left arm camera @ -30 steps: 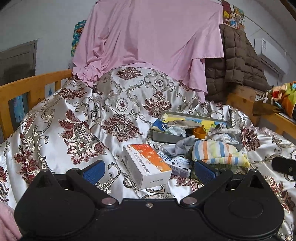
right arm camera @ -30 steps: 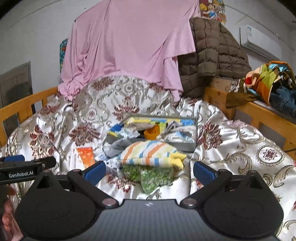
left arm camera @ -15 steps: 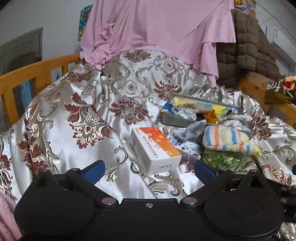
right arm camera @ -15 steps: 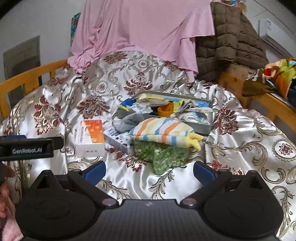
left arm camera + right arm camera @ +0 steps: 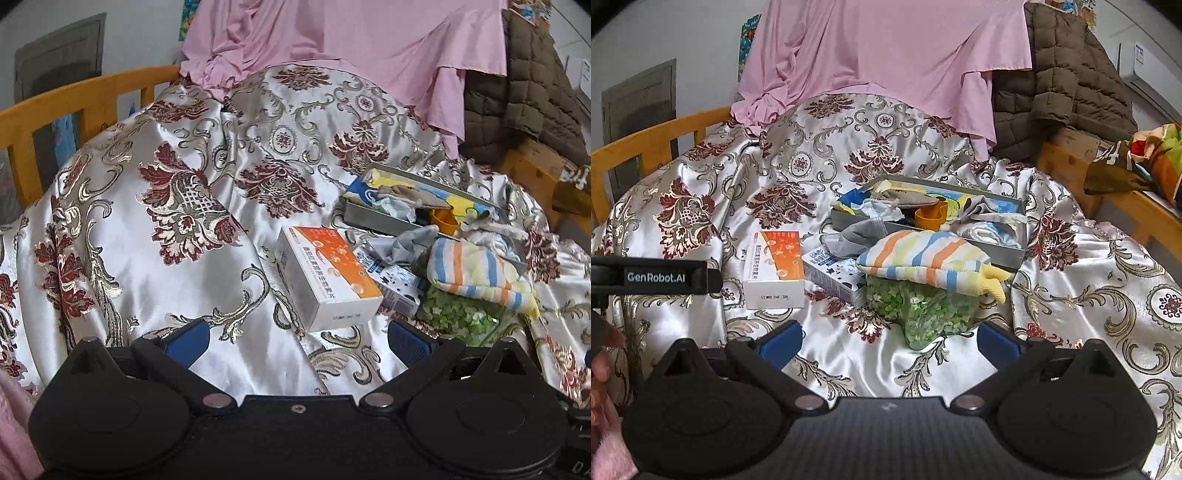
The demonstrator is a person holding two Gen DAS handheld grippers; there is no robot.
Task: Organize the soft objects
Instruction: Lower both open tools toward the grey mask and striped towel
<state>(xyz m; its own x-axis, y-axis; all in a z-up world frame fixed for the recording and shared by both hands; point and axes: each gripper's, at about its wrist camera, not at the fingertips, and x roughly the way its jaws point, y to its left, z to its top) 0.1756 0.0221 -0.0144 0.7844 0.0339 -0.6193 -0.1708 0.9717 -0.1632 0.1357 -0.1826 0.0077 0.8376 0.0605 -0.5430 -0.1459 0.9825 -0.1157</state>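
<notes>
A striped cloth (image 5: pixel 923 256) (image 5: pixel 476 269) lies on top of a clear bag of green bits (image 5: pixel 923 310) (image 5: pixel 461 314). Behind them a grey tray (image 5: pixel 1012 254) (image 5: pixel 373 218) holds crumpled cloths and an orange cup (image 5: pixel 931 218). A grey cloth (image 5: pixel 860 236) hangs over the tray's front. An orange-and-white box (image 5: pixel 325 277) (image 5: pixel 775 269) and a smaller blue-and-white box (image 5: pixel 831 273) lie to the left. My left gripper (image 5: pixel 297 338) is open, just short of the orange box. My right gripper (image 5: pixel 888 341) is open, just short of the green bag.
A silver floral bedspread (image 5: pixel 1089 277) covers the bed. A pink sheet (image 5: pixel 886 55) and a brown quilted coat (image 5: pixel 1063 85) hang at the back. Wooden rails (image 5: pixel 74 99) (image 5: pixel 1137 206) run along both sides. The left gripper's body (image 5: pixel 653 277) shows at the right view's left edge.
Both grippers have risen and tilted downward, so the boxes, cloth and tray sit higher in view. Both stay open, and nothing on the bed has moved.
</notes>
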